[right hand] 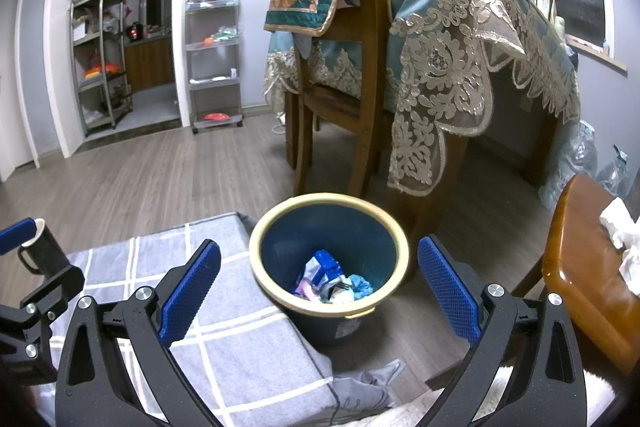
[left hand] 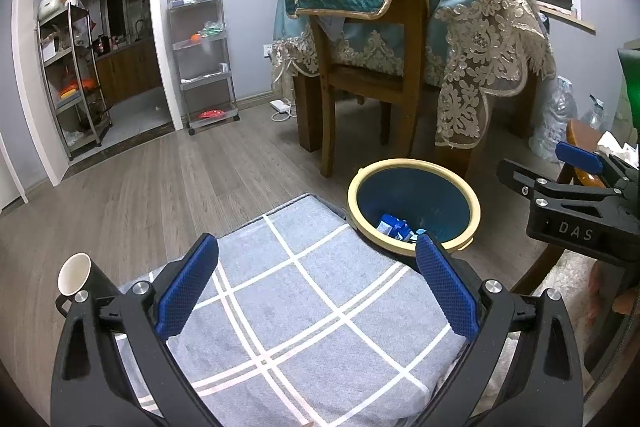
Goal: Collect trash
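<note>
A dark blue trash bin with a cream rim (right hand: 332,199) stands on the floor and holds several wrappers (right hand: 328,279), among them a blue carton (left hand: 394,227). My right gripper (right hand: 320,291) hangs open and empty just above and in front of the bin. To the left, my left gripper (left hand: 316,287) is open and empty over a grey checked cushion (left hand: 304,327); the bin's rim (left hand: 400,163) lies ahead on its right. Crumpled white tissues (right hand: 618,227) lie on a wooden side table (right hand: 576,267) to the right. A black mug (left hand: 74,279) sits beside the left finger.
A wooden chair (right hand: 368,87) and a dining table under a lace cloth (right hand: 460,67) stand right behind the bin. Plastic bottles (left hand: 560,115) sit by the wall. Grey shelf carts (left hand: 204,59) and a doorway lie far left across open wood floor (left hand: 180,167).
</note>
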A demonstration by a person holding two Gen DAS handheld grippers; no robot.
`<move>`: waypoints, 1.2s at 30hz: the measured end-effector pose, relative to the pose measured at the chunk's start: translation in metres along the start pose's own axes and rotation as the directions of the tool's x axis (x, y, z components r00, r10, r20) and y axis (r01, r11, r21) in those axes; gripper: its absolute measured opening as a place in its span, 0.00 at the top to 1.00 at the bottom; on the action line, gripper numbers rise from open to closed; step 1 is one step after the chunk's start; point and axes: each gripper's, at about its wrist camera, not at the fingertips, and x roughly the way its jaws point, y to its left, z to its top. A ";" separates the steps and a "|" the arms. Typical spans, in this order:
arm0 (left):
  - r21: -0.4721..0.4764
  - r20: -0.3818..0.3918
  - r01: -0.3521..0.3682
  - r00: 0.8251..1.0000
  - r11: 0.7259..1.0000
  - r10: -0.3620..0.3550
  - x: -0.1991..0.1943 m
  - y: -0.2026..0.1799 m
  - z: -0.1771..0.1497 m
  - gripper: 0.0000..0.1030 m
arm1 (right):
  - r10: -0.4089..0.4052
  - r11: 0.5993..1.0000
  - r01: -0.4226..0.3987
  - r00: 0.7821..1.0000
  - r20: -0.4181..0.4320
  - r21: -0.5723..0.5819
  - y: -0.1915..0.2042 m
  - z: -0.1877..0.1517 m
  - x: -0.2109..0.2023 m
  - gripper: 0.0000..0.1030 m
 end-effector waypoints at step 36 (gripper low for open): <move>0.005 0.002 0.008 1.000 1.000 -0.008 0.000 0.001 -0.002 0.06 | 0.001 1.000 -0.001 1.000 -0.002 0.000 0.001 -0.001 0.001 0.05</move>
